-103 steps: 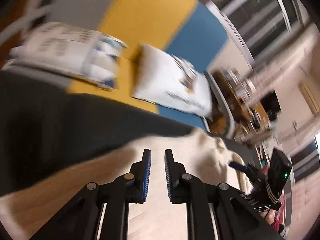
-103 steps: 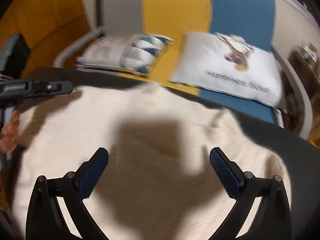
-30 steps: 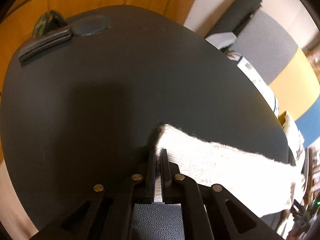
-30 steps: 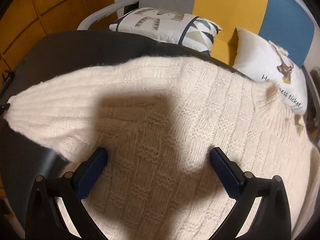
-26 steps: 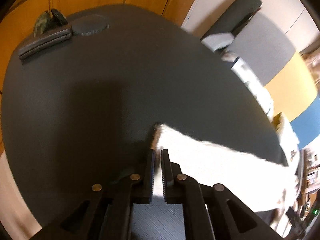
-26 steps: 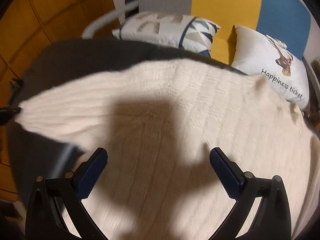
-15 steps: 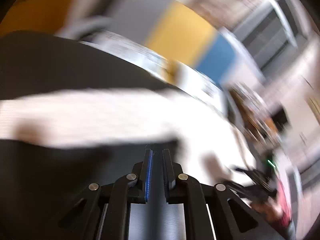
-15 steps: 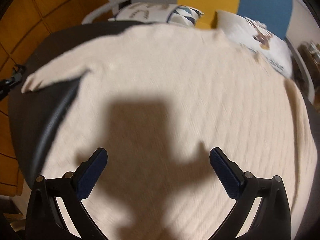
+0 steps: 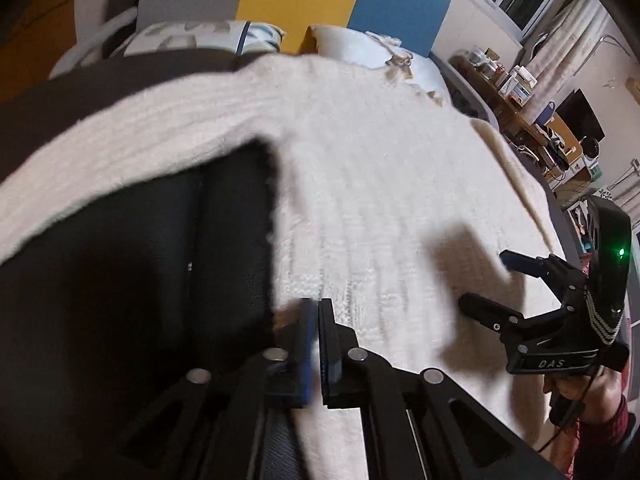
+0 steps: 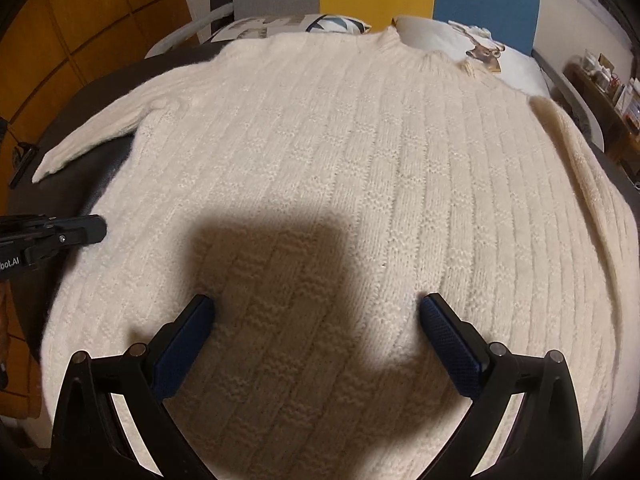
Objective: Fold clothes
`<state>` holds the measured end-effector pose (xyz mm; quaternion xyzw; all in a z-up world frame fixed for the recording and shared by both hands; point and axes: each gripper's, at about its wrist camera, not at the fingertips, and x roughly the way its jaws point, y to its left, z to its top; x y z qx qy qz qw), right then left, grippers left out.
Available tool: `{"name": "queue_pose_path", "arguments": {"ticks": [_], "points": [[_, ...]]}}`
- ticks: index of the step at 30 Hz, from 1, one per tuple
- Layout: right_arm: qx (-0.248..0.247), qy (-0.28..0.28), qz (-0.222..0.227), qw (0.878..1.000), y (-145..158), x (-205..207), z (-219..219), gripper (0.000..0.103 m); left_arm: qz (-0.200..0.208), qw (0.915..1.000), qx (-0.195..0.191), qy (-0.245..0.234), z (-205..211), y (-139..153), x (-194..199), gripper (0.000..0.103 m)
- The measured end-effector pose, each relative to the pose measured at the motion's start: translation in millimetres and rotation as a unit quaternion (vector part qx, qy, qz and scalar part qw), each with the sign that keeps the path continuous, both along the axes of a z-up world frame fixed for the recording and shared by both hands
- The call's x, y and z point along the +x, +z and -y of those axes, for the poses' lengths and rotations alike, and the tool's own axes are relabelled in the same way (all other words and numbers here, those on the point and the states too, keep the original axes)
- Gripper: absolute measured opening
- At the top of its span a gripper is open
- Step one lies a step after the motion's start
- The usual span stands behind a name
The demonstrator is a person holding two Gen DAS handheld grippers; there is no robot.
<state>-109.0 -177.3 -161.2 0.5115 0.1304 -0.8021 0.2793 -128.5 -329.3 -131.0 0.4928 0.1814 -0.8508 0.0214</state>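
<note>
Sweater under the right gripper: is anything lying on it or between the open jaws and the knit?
Nothing visible. The right gripper hangs open over the bare cream sweater; only its own shadow falls there.

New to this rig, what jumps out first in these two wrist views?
A big cream knitted sweater spread flat over a dark table, filling most of the right wrist view, one sleeve stretched out to the left. The right gripper hovers wide open over its lower part, casting a blocky shadow. Behind, two printed cushions sit on a grey, yellow and blue bench, while the left gripper, jaws nearly together and closing with nothing between them, sits at the sweater's side edge.
</note>
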Motion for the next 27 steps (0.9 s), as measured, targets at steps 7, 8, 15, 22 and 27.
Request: {"name": "queue_pose_path", "arguments": {"ticks": [7, 8, 15, 22, 27], "points": [[-0.014, -0.011, 0.022, 1.0, -4, 26, -38, 0.103, 0.016, 0.9966, -0.047, -0.065, -45, -15, -2, 0.011], [-0.01, 0.004, 0.007, 1.0, -7, 35, -41, 0.103, 0.015, 0.9972, -0.04, -0.062, -42, -15, -2, 0.01], [-0.072, -0.074, -0.088, 0.991, 36, 74, -144, 0.103, 0.033, 0.9983, -0.023, -0.044, -40, -4, -17, 0.01], [0.077, -0.225, -0.162, 0.958, 27, 106, -305, 0.103, 0.023, 0.9961, 0.013, -0.084, -101, 2, -25, 0.01], [0.071, -0.243, -0.122, 0.96, -1, 96, -360, 0.103, 0.044, 0.9925, 0.01, -0.114, -136, -2, -32, 0.01]]}}
